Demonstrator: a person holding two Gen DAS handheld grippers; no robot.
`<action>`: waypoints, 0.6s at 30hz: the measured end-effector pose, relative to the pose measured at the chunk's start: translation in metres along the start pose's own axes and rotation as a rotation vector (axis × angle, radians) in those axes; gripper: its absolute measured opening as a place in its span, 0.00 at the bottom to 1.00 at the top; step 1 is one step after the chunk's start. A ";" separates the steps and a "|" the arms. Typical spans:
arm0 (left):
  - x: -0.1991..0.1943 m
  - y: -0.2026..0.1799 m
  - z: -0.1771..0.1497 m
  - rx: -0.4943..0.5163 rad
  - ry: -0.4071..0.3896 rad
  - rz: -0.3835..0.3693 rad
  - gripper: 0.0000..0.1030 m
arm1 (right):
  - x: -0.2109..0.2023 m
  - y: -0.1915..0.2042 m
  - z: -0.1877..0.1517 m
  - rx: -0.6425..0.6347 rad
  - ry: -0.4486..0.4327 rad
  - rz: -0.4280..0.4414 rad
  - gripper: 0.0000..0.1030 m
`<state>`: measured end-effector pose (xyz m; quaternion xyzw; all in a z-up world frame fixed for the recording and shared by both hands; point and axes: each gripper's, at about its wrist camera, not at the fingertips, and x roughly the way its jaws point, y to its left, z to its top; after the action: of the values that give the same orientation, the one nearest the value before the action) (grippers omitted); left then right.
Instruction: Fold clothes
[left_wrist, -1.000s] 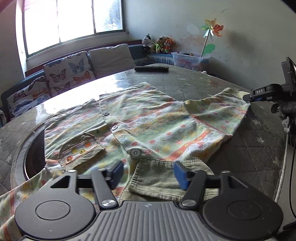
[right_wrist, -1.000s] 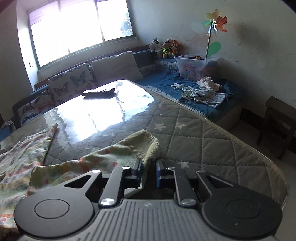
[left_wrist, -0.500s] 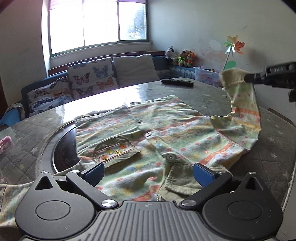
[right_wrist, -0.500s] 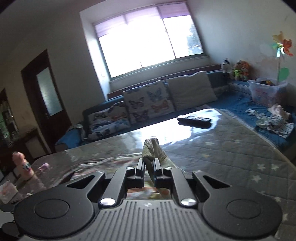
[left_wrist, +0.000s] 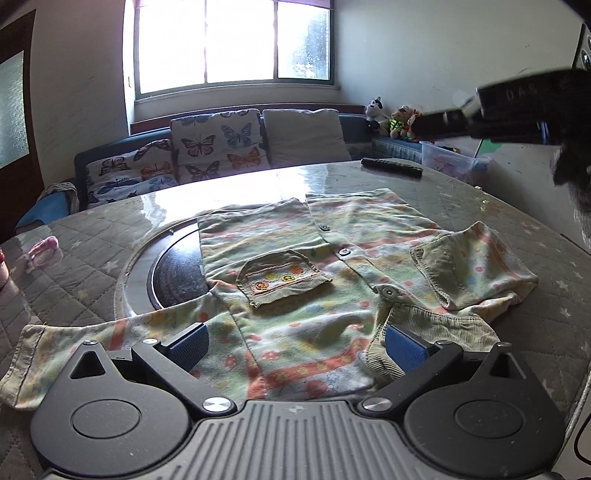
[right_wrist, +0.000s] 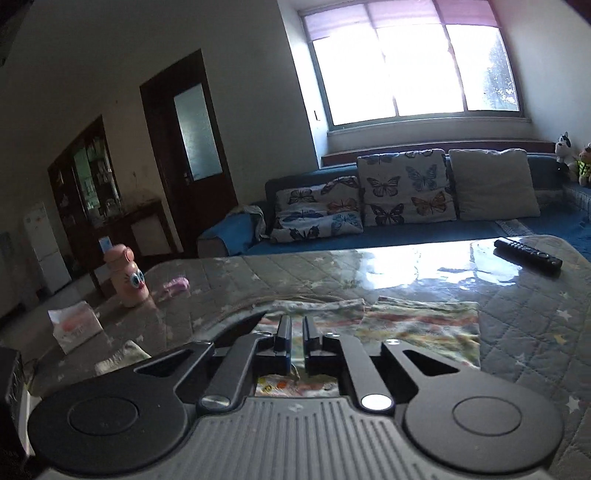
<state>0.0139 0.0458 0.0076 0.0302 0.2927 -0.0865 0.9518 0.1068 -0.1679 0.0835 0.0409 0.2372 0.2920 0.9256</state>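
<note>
shirt (left_wrist: 317, 295) flat on bench (left_wrist: 535, 332) | right sleeve (left_wrist: 476, 266) folded in, left sleeve (left_wrist: 74, 350) out | I read left hand-held gripper (left_wrist: 295, 347) wide open, empty | right hand-held gripper (right_wrist: 296, 332) closed, seemingly empty

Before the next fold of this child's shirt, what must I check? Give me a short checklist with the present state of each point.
1. Right sleeve folded in over the shirt front: ok, its cuff lies on the body.
2. Left sleeve folded in: not ok, it lies spread out on the quilted table cover.
3. Left gripper ready to grasp: ok, jaws wide open over the collar end, nothing between them.
4. Right gripper free of cloth: ok, jaws nearly shut, nothing pinched.
5. Remote control clear of the shirt: ok, it lies apart, beyond the hem.
6. Hem edge lying flat: cannot tell.
</note>
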 end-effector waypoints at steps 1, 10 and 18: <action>0.000 0.001 0.000 -0.002 -0.002 0.000 1.00 | -0.001 0.000 -0.007 -0.022 0.028 -0.021 0.09; 0.005 -0.001 0.002 -0.011 0.007 -0.005 1.00 | 0.015 -0.014 -0.067 -0.057 0.269 -0.116 0.28; 0.009 -0.002 0.002 -0.010 0.020 -0.004 1.00 | 0.017 -0.008 -0.092 -0.102 0.313 -0.141 0.22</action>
<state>0.0224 0.0420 0.0041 0.0255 0.3029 -0.0866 0.9487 0.0803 -0.1708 -0.0067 -0.0685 0.3657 0.2410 0.8964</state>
